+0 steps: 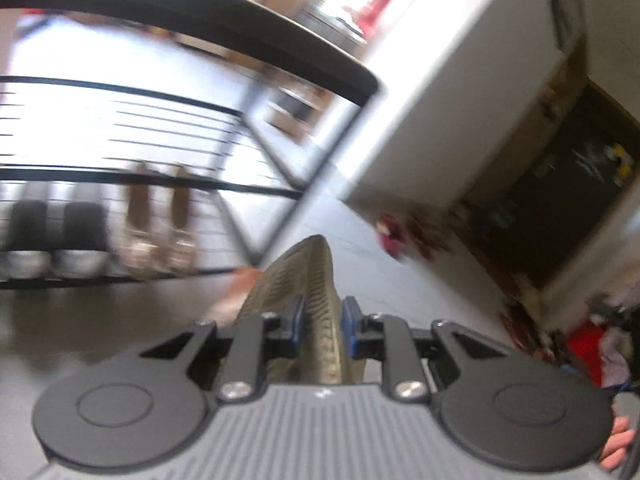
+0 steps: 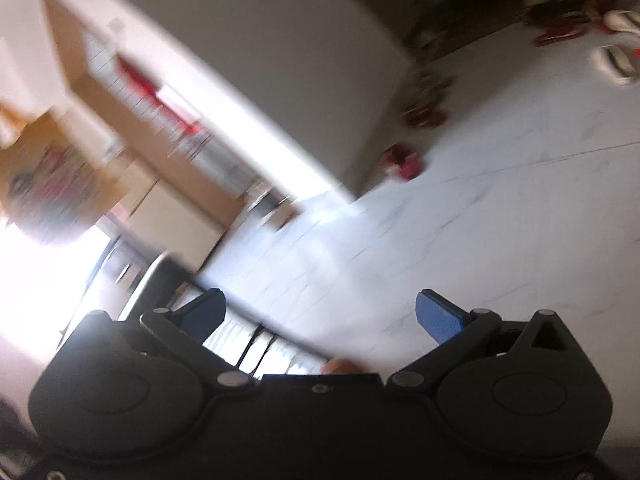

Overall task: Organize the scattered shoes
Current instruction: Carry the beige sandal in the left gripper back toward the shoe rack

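Observation:
My left gripper is shut on a khaki shoe, seen sole-side with a ribbed tread and its toe pointing away. It hangs in the air just right of a black wire shoe rack. On the rack's lower shelf stand a black-and-white pair and a brown pair, all blurred. My right gripper is open, nothing between its blue pads, above the pale floor. Red shoes lie on the floor by a white wall corner.
More red and white shoes lie scattered at the far right of the right wrist view. A dark doorway opens beside the white wall. Red items are piled at the right edge. A person's fingers show at the lower right.

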Tool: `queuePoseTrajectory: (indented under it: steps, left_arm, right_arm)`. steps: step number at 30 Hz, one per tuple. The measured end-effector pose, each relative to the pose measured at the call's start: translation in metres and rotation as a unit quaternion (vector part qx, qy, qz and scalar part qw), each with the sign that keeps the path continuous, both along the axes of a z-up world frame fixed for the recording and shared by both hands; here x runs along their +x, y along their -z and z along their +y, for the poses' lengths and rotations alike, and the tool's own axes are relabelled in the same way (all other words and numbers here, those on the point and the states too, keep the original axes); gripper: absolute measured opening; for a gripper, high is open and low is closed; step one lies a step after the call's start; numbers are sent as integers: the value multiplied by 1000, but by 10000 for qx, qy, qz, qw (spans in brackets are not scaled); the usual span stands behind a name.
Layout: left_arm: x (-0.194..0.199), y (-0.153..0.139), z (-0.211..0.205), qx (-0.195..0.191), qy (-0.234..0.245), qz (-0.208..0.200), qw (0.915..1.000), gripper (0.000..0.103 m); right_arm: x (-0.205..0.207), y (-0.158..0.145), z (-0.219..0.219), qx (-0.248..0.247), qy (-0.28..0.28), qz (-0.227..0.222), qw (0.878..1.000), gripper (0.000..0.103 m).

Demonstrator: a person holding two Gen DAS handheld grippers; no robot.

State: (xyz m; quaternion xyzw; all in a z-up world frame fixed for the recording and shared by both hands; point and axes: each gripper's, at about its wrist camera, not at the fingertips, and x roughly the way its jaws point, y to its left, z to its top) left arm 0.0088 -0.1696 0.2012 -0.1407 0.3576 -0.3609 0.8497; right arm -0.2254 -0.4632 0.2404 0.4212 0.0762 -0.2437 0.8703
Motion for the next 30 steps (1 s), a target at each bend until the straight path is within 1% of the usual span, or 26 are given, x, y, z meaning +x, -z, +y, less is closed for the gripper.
queuePoseTrajectory:
  steps: [3, 4, 6, 8, 9, 10, 11, 12, 14, 15, 16, 17, 19, 20, 21, 23, 24, 25, 26, 27, 28, 30]
  left_arm:
    - [0, 17, 57, 320, -618, -5, 9976, 19]
    - [-1, 24, 74, 407, -803, 43, 9959, 19]
    - [-2, 45, 107, 639, -1211, 149, 9905, 19]
    - [-4, 74, 141, 906, -1640, 260, 9819, 18]
    - [-5, 89, 153, 965, -1772, 308, 9789, 18]
    - [-6, 99, 159, 1057, -1870, 336, 9761, 18]
    - [-8, 113, 168, 1267, -2018, 352, 9706, 7]
    - [-11, 121, 174, 1378, -2093, 351, 9675, 0]
    - [-15, 147, 182, 1637, -2298, 388, 9586, 0]
    - [-16, 155, 182, 1675, -2333, 420, 9570, 0]
    - [-21, 167, 181, 1693, -2291, 526, 9571, 0]
    - [-26, 179, 179, 1696, -2230, 655, 9577, 0]
    - [-35, 199, 174, 1691, -2104, 906, 9586, 0]
    - [-39, 209, 171, 1687, -2041, 1032, 9588, 1]
    - [-44, 220, 168, 1594, -2012, 1167, 9594, 2]
    - [-52, 227, 166, 1318, -1922, 1223, 9647, 9]
    - [-53, 228, 165, 1268, -1894, 1214, 9661, 21]
    - [-53, 226, 162, 1304, -1862, 1152, 9670, 40]
    - [-53, 225, 160, 1357, -1842, 1103, 9672, 51]
    - [-51, 223, 157, 1439, -1829, 1010, 9673, 67]
    - [-51, 219, 156, 1487, -1836, 838, 9681, 70]
    - [-51, 221, 152, 1506, -1842, 699, 9688, 74]
  right_arm:
    - [37, 0, 38, -63, -615, 7, 9981, 103]
    - [57, 2, 59, -56, -937, 40, 9956, 103]
    - [79, 7, 85, -34, -1311, 95, 9913, 103]
    - [110, 19, 121, 36, -1902, 236, 9815, 103]
    - [118, 23, 130, 89, -2096, 241, 9774, 103]
    - [131, 32, 146, 188, -2413, 237, 9700, 103]
    - [140, 39, 158, 210, -2537, 286, 9666, 103]
    - [148, 44, 167, 183, -2620, 375, 9642, 103]
    - [159, 58, 182, 148, -2746, 595, 9596, 103]
    - [161, 62, 186, 177, -2772, 681, 9582, 103]
    - [162, 68, 190, 247, -2809, 788, 9562, 103]
    - [163, 82, 193, 460, -2898, 999, 9508, 103]
    - [161, 95, 193, 581, -2921, 1189, 9472, 103]
    - [160, 99, 192, 566, -2852, 1256, 9485, 103]
    - [154, 103, 189, 535, -2802, 1294, 9497, 103]
    - [148, 111, 184, 485, -2712, 1337, 9519, 103]
    - [146, 113, 183, 479, -2691, 1343, 9525, 103]
    - [144, 116, 183, 482, -2667, 1357, 9529, 103]
    - [146, 123, 179, 532, -2633, 1416, 9528, 103]
    - [148, 130, 176, 589, -2610, 1478, 9521, 103]
    - [151, 139, 175, 686, -2640, 1563, 9493, 103]
    - [155, 155, 176, 807, -2763, 1773, 9411, 103]
